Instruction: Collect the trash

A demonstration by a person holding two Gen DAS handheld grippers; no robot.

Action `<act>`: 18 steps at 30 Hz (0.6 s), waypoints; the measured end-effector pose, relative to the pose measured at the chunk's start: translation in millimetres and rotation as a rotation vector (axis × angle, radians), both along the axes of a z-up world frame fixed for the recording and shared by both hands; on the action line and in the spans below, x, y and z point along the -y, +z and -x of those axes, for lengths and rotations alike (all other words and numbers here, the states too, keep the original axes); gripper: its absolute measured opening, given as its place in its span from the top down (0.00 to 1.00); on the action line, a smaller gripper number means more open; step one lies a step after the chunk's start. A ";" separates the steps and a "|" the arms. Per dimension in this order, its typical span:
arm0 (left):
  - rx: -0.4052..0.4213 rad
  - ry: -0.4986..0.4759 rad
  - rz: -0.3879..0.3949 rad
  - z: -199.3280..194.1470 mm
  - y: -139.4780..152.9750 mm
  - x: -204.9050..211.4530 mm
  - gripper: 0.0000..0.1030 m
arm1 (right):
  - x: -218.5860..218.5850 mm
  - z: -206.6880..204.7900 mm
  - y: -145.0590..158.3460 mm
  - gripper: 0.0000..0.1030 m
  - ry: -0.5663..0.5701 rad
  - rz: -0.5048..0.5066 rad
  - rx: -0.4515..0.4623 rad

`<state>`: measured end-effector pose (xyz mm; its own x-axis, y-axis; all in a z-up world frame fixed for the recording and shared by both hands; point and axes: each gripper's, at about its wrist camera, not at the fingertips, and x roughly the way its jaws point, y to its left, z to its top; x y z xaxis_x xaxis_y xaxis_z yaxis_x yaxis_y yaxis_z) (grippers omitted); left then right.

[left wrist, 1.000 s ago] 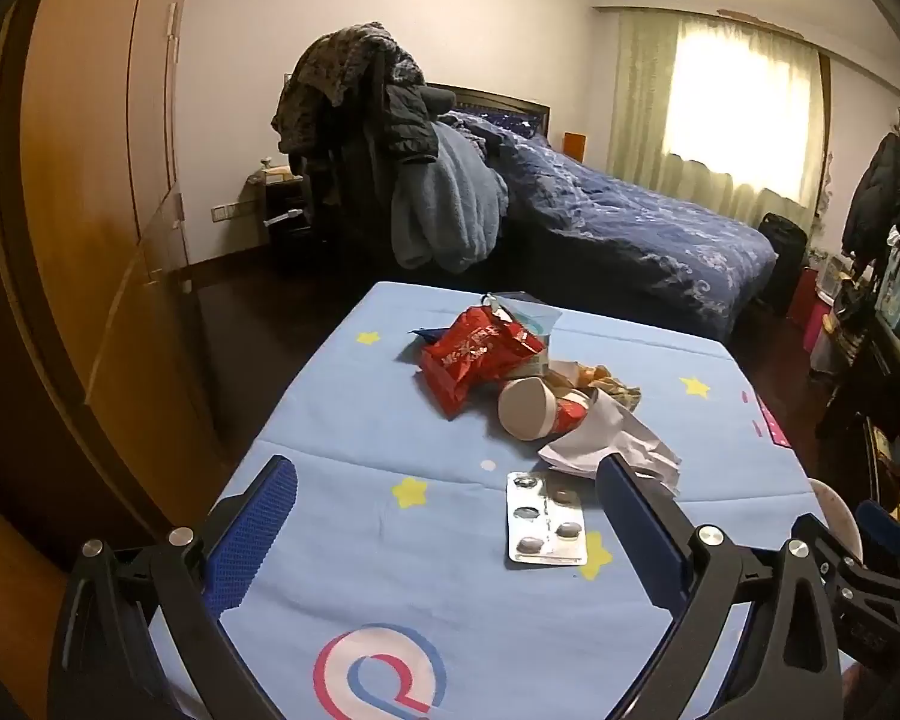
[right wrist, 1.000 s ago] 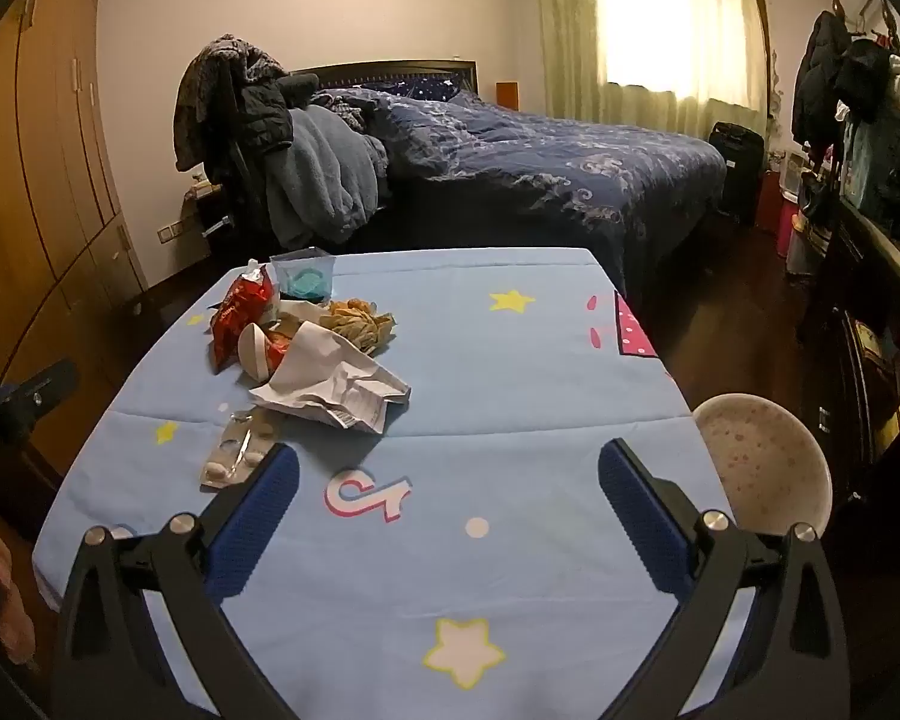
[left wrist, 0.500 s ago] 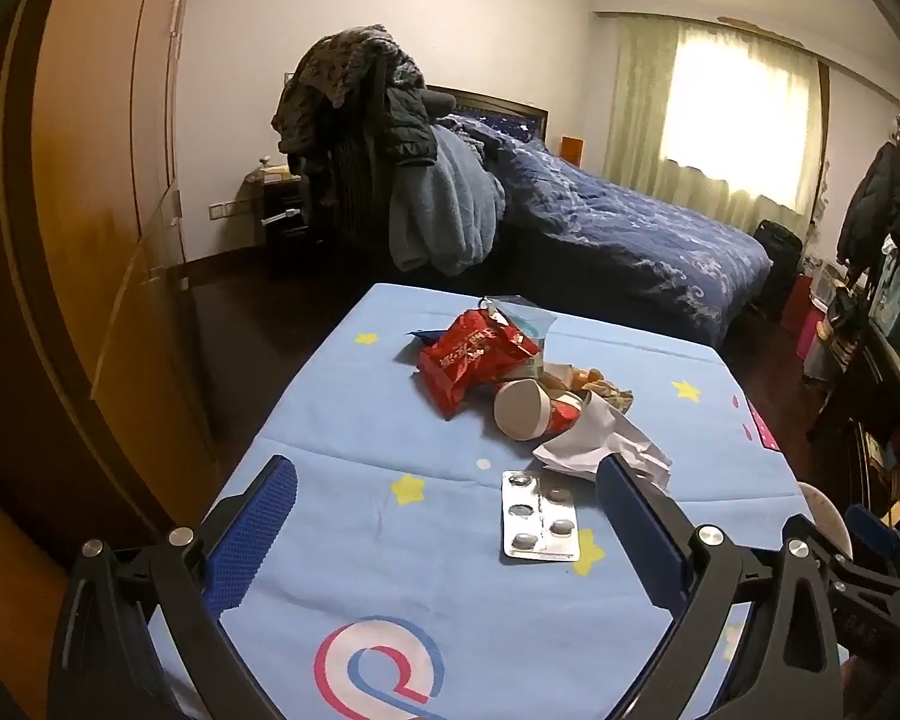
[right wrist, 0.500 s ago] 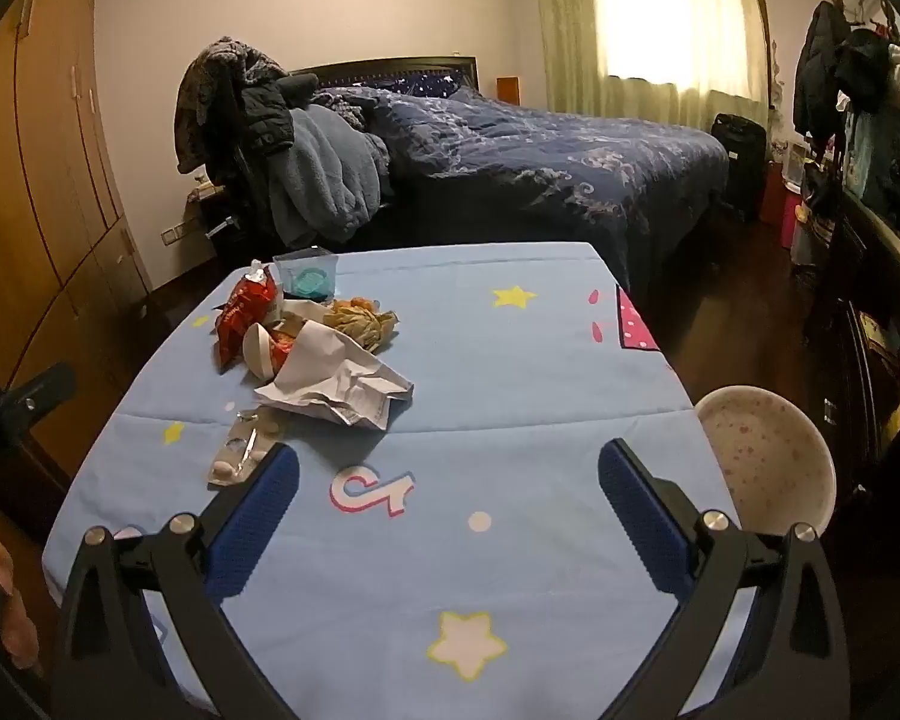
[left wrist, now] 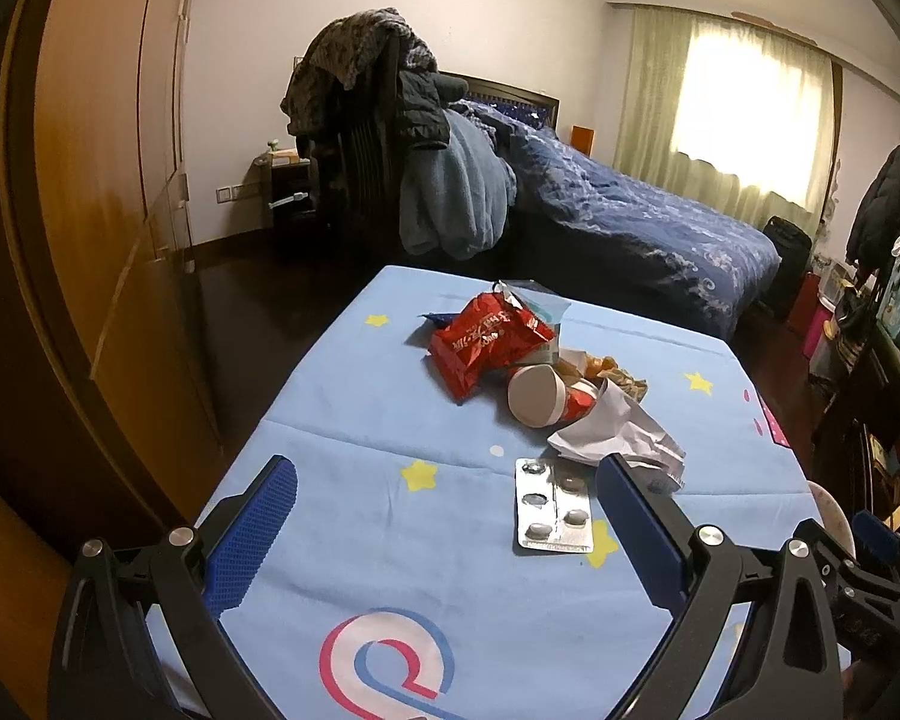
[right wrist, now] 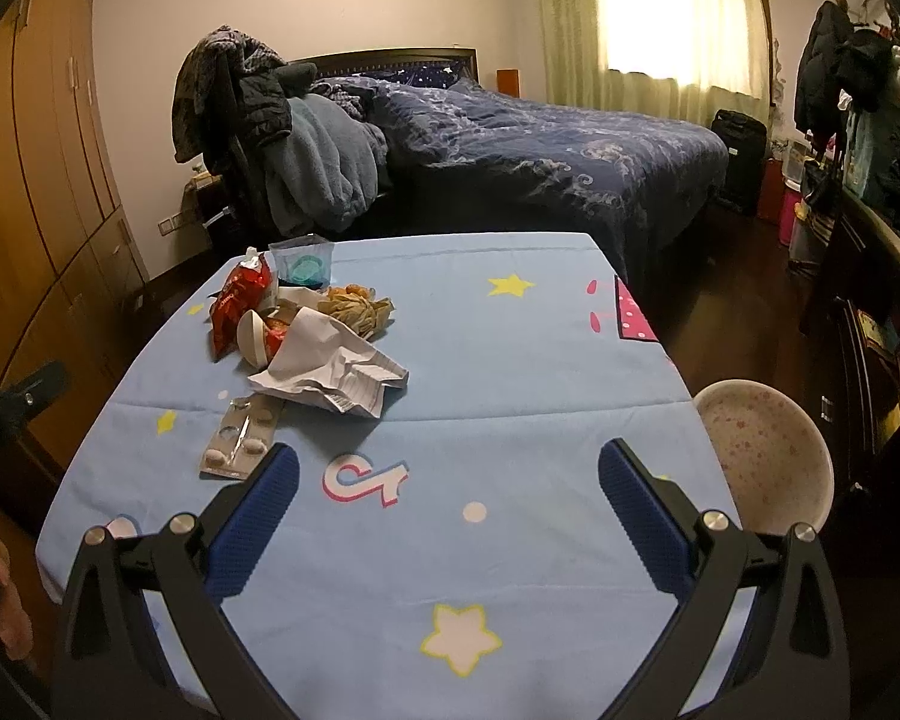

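From my left gripper's camera, the table (left wrist: 342, 420) wears a light blue cloth with yellow stars and fills the lower half of the view. Trash sits heaped a little toward 1 o'clock of centre: a red wrapper (left wrist: 486, 345) at the back, a tipped cup (left wrist: 537, 396) against it, crumpled paper (left wrist: 621, 438) at 3 o'clock of the cup, and a pill blister (left wrist: 552, 507) lying flat nearest me. A wooden wardrobe (left wrist: 90, 180) stands at 9 o'clock, a chair heaped with clothes (left wrist: 402, 138) at 12, and a bed (left wrist: 642, 228) under the curtained window at 2. My left gripper (left wrist: 444, 510) hovers above the near part of the table, jaws wide apart and holding nothing; its right finger covers the blister's edge in this view, and I cannot tell whether they touch.

From my right gripper's camera, the same heap lies at 10 o'clock: wrapper (right wrist: 240, 300), cup (right wrist: 255, 333), paper (right wrist: 336, 366), blister (right wrist: 240, 435), plus a clear blue tub (right wrist: 303, 261) at the back and a brown wad (right wrist: 357, 309) beside it. A round white stool (right wrist: 762, 450) stands off the table's edge at 3 o'clock. My right gripper (right wrist: 450, 489) is spread open and empty over bare cloth, well apart from the heap.
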<state>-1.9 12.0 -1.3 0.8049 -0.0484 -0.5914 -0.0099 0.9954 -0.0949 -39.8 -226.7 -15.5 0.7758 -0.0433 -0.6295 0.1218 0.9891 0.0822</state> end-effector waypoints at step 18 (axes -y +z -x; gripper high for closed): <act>-0.019 0.000 0.006 1.1 -10.5 -0.3 0.03 | 0.3 -0.9 -2.9 0.03 0.006 -0.006 -0.014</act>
<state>-3.0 12.2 -11.9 0.7937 -0.0520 -0.6061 -0.0115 0.9949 -0.1005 -38.9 -227.0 -18.4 0.7672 -0.0344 -0.6405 0.1169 0.9893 0.0869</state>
